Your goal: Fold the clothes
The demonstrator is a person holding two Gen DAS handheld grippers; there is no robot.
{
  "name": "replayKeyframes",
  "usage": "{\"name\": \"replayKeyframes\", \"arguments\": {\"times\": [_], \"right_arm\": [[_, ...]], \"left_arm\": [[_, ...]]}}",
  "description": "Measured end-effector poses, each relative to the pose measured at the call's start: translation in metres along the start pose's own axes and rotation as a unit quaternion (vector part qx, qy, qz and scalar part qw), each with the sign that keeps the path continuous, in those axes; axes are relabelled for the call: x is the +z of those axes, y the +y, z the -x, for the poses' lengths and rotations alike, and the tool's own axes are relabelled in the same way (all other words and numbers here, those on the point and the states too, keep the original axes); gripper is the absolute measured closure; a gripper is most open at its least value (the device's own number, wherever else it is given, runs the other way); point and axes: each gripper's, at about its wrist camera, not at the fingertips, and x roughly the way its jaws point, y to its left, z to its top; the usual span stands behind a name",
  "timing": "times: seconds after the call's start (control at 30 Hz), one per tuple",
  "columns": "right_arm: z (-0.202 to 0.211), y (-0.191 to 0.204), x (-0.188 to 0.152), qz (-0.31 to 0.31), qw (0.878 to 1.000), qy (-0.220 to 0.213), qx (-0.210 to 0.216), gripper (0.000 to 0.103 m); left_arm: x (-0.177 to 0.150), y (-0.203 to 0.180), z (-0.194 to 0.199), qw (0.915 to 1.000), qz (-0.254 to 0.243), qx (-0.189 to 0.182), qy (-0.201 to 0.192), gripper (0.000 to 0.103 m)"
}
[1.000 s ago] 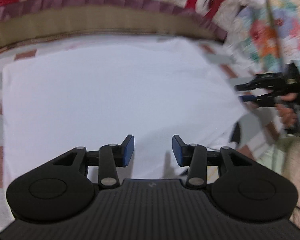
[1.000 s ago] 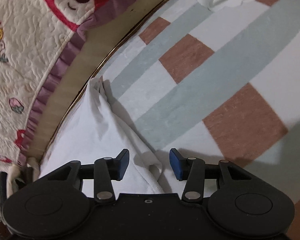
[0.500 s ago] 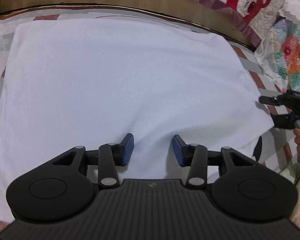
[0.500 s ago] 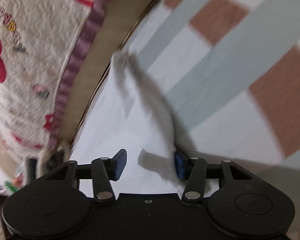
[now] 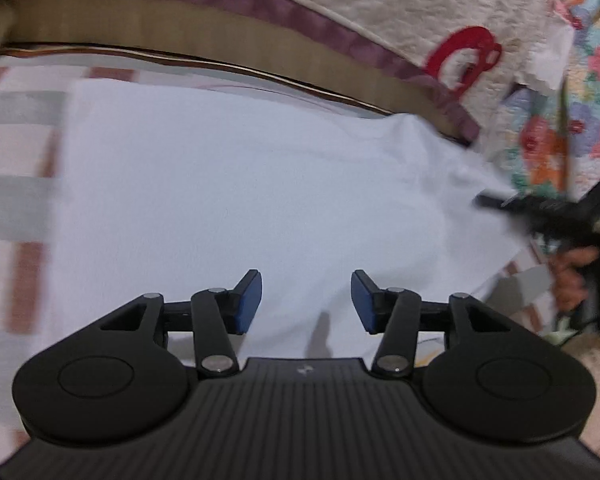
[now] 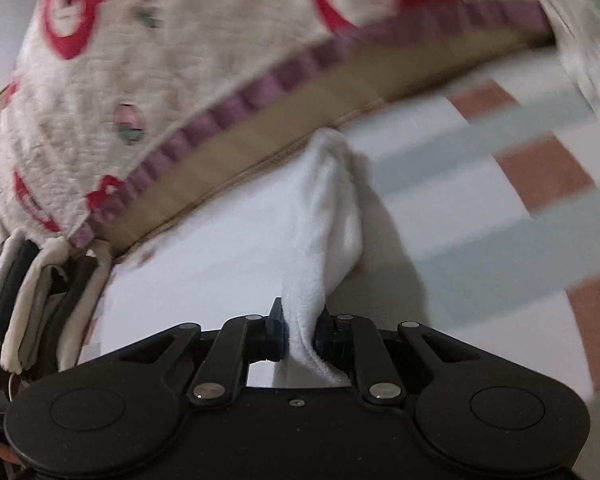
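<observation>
Since the earlier frame the right gripper has closed: jaws now narrow, pinching the right edge of the white garment. Left gripper wide, empty, hovering over the garment's near middle. Garment lies flat on the striped bedsheet. Step: fold start. Next, likely carry the edge leftward.
</observation>
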Motion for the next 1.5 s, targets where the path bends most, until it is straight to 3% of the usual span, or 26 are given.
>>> {"name": "replayKeyframes", "arguments": {"times": [0.17,0.27,0.3,0.37,0.43,0.53,0.63,0.7,0.8,0.93,1.07,1.13,1.2,1.27,1.4,1.5], "right_arm": [[-0.014,0.098,0.017,0.088,0.995,-0.012,0.048,0.087],[-0.027,0.158,0.023,0.139,0.987,-0.010,0.079,0.088],[-0.038,0.181,0.020,0.153,0.984,0.002,0.092,0.088],[-0.060,0.221,0.011,0.176,0.977,0.027,0.121,0.088],[-0.088,0.247,-0.007,0.184,0.971,0.059,0.144,0.088],[-0.143,0.274,-0.048,0.213,0.963,0.121,0.111,0.088],[-0.178,0.280,-0.083,0.242,0.954,0.162,0.067,0.088],[-0.185,0.277,-0.095,0.244,0.953,0.166,0.063,0.088],[-0.185,0.272,-0.093,0.226,0.958,0.162,0.074,0.088],[-0.185,0.272,-0.089,0.212,0.960,0.171,0.072,0.088],[-0.179,0.273,-0.090,0.217,0.960,0.160,0.076,0.087],[-0.175,0.275,-0.090,0.217,0.959,0.161,0.089,0.087],[-0.174,0.276,-0.091,0.217,0.957,0.165,0.098,0.087],[-0.177,0.277,-0.096,0.220,0.955,0.174,0.092,0.087],[-0.184,0.278,-0.106,0.227,0.953,0.183,0.083,0.087],[-0.182,0.279,-0.108,0.224,0.953,0.181,0.091,0.073]], "left_arm": [[-0.020,0.034,0.018,0.9986,0.007,0.052,0.013,0.055],[-0.024,0.057,0.035,0.9980,0.050,0.033,-0.016,0.055],[-0.025,0.064,0.040,0.9972,0.065,0.025,-0.028,0.057],[-0.028,0.068,0.046,0.9959,0.068,0.051,-0.030,0.058],[-0.031,0.063,0.045,0.9956,0.035,0.083,-0.027,0.058],[-0.038,0.075,0.051,0.9946,0.055,0.081,-0.034,0.056],[-0.045,0.096,0.062,0.9919,0.106,0.050,-0.049,0.056],[-0.049,0.105,0.068,0.9893,0.128,0.038,-0.059,0.055],[-0.056,0.114,0.075,0.9856,0.150,0.030,-0.072,0.055],[-0.059,0.107,0.095,0.9784,0.155,0.024,-0.135,0.055],[-0.053,0.104,0.101,0.9766,0.154,0.010,-0.150,0.055],[-0.053,0.106,0.103,0.9740,0.162,0.016,-0.158,0.055],[-0.056,0.107,0.108,0.9660,0.184,0.054,-0.174,0.056],[-0.055,0.108,0.105,0.9638,0.196,0.060,-0.170,0.056],[-0.056,0.107,0.100,0.9657,0.201,0.053,-0.156,0.055],[-0.060,0.106,0.100,0.9628,0.204,0.052,-0.170,0.056]]}}
